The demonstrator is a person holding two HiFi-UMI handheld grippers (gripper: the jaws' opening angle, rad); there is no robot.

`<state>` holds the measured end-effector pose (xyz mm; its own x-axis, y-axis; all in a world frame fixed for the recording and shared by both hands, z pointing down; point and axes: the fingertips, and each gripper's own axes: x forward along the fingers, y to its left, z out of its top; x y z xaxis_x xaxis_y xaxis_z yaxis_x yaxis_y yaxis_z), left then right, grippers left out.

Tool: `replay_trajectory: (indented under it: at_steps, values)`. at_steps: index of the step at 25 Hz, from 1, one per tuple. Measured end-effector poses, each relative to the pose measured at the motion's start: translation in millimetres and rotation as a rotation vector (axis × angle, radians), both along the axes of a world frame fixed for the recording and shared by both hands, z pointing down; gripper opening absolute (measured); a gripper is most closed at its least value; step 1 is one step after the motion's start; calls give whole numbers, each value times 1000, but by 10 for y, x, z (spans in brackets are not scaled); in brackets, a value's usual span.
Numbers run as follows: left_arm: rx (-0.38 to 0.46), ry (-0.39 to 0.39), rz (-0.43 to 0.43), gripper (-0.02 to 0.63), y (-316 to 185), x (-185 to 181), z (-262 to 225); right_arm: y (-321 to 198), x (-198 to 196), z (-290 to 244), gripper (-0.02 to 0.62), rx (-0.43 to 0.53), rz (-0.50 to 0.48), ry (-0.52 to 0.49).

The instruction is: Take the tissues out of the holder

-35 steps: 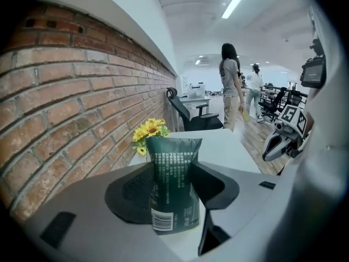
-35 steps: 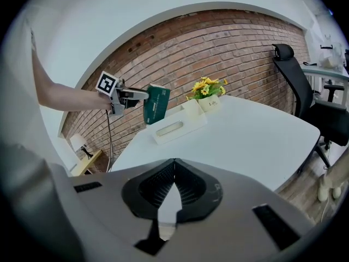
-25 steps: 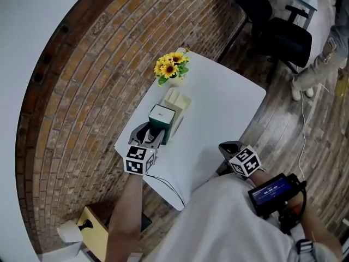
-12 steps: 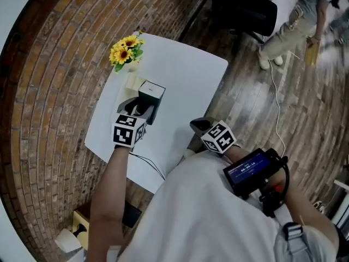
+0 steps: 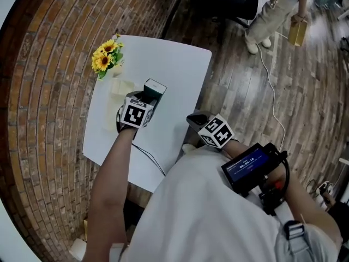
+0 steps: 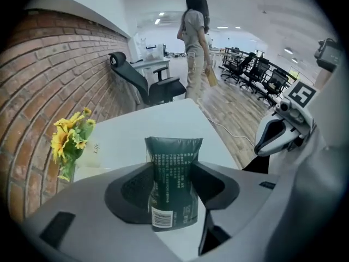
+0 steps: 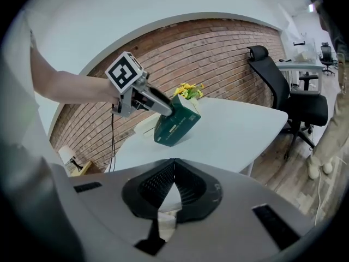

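Your left gripper [image 6: 174,186] grips the dark green tissue pack [image 6: 173,160] by its flat sides, centre frame over the white tabletop [image 5: 169,64]. Your right gripper [image 7: 172,187] is clenched, empty. The pack looks light, soft and crushable, so hold it mid-body, gently. A second ago it sat against the cream holder [image 5: 122,87]; now it is clear, to the holder's right.

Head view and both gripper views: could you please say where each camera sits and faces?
Head view: on the head, steeply down at the table; forearms, left gripper, right gripper show.
Left gripper view: on that gripper, along jaws gripping the tissue pack; right gripper at right.
Right gripper view: on that gripper, over shut jaws towards the left forearm.
Shared: all show the tissue pack.
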<state>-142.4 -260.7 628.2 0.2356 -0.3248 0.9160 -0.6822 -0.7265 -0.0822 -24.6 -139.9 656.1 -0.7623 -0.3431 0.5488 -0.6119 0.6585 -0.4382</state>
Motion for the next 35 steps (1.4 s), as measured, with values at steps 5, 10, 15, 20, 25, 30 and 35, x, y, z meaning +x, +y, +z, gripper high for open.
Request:
replay_trajectory:
  at_steps: [5,10,15,20,25,30,35]
  values:
    - [-38,-19,17,229,-182,161,178,5,234,58,6,-17,59,12]
    - [-47,-19,38,230,-227,196,339,-2,318,86,6,-28,79,18]
    - [9,-12,37,238,-224,116,364,-35,299,93,6,-28,61,22]
    - [64,-20,57,250,-248,49,260,-53,206,86,6,-26,27,26]
    - [111,21,20,250,-208,-2,119,-9,102,75,6,-23,-11,31]
    - [144,78,-16,250,80,-81,61,-12,5,71,6,-16,-45,36]
    - [150,174,-97,249,514,-195,69,-68,-133,32,6,-3,-78,29]
